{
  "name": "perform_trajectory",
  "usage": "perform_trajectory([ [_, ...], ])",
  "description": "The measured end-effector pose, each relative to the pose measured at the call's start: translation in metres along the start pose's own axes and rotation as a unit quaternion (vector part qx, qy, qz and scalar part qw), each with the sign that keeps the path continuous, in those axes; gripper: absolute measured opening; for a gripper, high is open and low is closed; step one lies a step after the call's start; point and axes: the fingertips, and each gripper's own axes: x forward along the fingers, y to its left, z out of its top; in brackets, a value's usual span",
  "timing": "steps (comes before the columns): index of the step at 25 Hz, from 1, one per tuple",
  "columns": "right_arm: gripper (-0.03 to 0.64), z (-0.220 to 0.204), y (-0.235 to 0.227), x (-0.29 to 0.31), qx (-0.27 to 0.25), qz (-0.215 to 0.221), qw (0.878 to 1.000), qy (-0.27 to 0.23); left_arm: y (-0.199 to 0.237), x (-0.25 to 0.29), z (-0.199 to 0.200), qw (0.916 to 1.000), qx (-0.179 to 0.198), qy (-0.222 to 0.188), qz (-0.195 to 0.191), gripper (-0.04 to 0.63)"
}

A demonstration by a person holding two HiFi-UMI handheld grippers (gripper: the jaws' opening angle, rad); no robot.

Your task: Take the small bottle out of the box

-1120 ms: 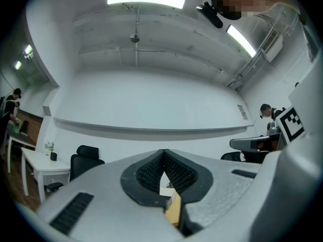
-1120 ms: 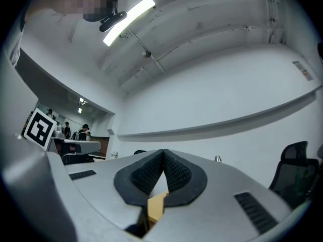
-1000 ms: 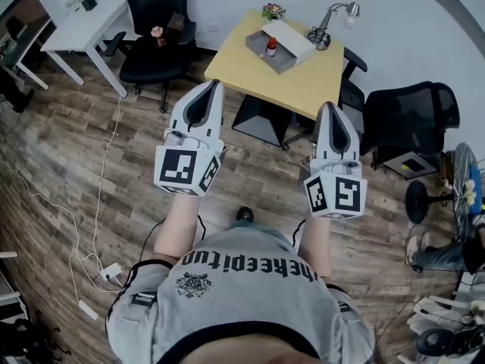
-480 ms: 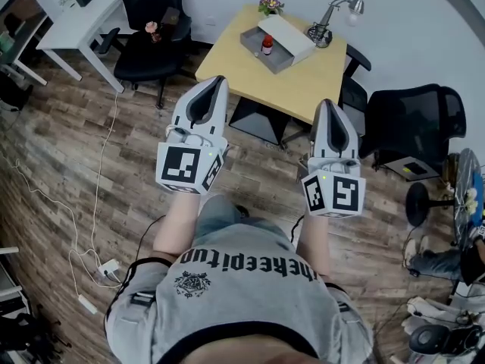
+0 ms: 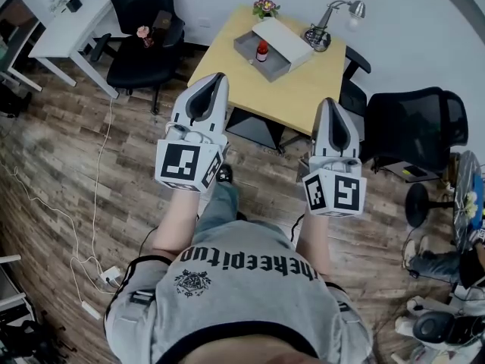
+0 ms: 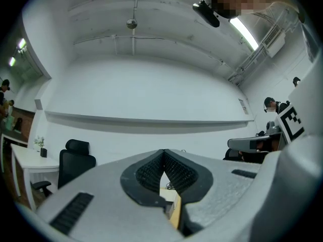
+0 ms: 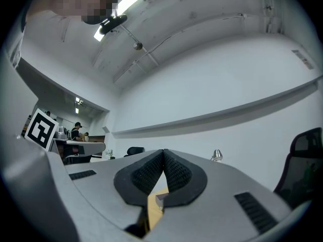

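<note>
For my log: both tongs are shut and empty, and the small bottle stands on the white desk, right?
No: the small bottle stands in the grey box on the yellow table, as the head view shows. The left tongs and right tongs are shut and empty.

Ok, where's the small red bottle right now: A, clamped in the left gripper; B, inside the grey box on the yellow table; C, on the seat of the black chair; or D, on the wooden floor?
B: the head view shows the small red bottle standing inside the grey box on the yellow table.
</note>
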Motion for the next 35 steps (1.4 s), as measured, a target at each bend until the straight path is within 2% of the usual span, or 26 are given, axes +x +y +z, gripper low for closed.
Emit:
perform_trajectory([
  [10,-0.012,-0.001,-0.014,0.085,-0.008,-0.016,1.0,-0.01,0.055,0.078,0.0,0.9999,0.001,-0.008,-0.012,0.003],
  [21,-0.012,-0.009,-0.022,0.165,-0.019,-0.043,0.999,-0.016,0.105,0.154,-0.007,0.9989,-0.005,-0.017,-0.043,0.003],
  [35,-0.012,-0.033,-0.018,0.231,-0.028,-0.072,0.997,-0.014,0.153,0.21,-0.032,0.9963,-0.012,-0.017,-0.083,0.003],
])
